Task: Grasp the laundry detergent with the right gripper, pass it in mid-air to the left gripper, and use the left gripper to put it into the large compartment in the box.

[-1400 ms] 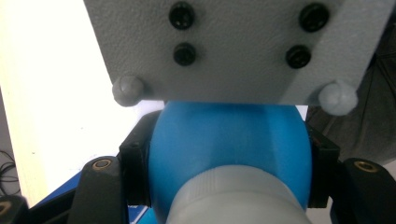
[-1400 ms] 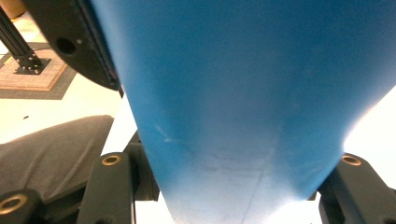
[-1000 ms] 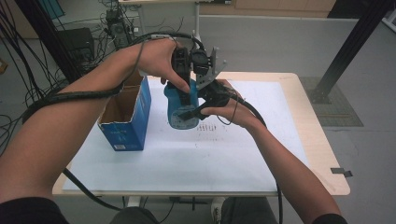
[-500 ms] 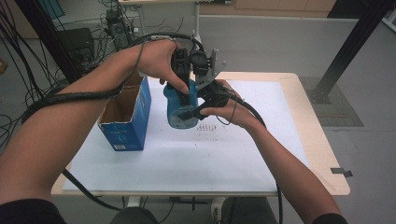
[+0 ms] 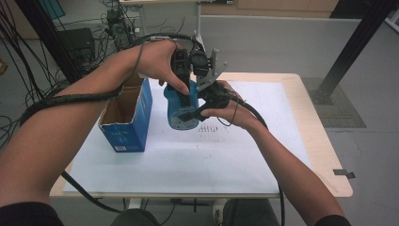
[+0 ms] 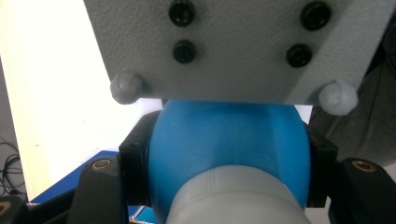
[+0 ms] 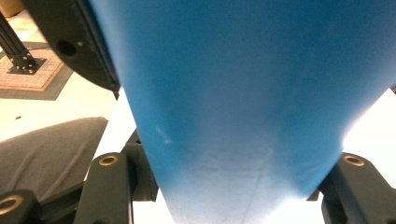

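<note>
A blue plastic bottle hangs upright above the white sheet, held between both grippers. My left gripper comes down from above, shut on the bottle's upper part. In the left gripper view its pads press the rounded blue shoulder on both sides, just past a whitish collar. My right gripper reaches in from the right and is shut on the lower body. In the right gripper view the blue wall sits wedged between the jaws of the right gripper. That gripper's grey plate stands beyond the bottle.
An open blue cardboard box stands upright at the left of the wooden table, close beside the bottle. A white paper sheet covers most of the top. Cables trail off the back left, and a black frame post stands at the right.
</note>
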### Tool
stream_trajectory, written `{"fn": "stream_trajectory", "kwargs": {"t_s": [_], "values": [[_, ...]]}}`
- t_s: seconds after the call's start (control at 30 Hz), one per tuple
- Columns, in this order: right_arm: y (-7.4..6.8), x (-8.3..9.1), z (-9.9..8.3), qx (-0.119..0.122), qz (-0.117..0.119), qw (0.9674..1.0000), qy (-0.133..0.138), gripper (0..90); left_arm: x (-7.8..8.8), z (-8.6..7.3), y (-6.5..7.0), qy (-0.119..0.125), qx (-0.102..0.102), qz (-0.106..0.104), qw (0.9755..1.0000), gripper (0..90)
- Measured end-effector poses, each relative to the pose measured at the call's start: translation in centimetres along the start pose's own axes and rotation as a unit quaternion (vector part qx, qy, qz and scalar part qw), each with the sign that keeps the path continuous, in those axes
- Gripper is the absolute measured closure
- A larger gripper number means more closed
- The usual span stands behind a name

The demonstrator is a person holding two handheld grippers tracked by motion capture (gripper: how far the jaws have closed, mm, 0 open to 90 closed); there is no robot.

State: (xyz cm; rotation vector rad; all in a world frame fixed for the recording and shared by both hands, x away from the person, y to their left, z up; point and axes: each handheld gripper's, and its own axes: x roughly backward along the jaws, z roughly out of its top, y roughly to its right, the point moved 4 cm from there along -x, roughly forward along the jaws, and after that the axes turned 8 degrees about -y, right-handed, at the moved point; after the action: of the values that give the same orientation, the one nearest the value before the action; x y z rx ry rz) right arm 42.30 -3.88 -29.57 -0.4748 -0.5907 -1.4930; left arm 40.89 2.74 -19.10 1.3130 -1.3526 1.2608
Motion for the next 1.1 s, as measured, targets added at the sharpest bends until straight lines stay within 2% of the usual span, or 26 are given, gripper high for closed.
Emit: {"fn": "stream_trajectory", "kwargs": {"t_s": [1.1], "values": [[-0.08, -0.06, 0.13, -0.002, 0.003, 1.0000, 0.005, 40.8, 0.09, -0.21, 0.06, -0.001, 0.007, 0.001, 1.0000, 37.7]]}}
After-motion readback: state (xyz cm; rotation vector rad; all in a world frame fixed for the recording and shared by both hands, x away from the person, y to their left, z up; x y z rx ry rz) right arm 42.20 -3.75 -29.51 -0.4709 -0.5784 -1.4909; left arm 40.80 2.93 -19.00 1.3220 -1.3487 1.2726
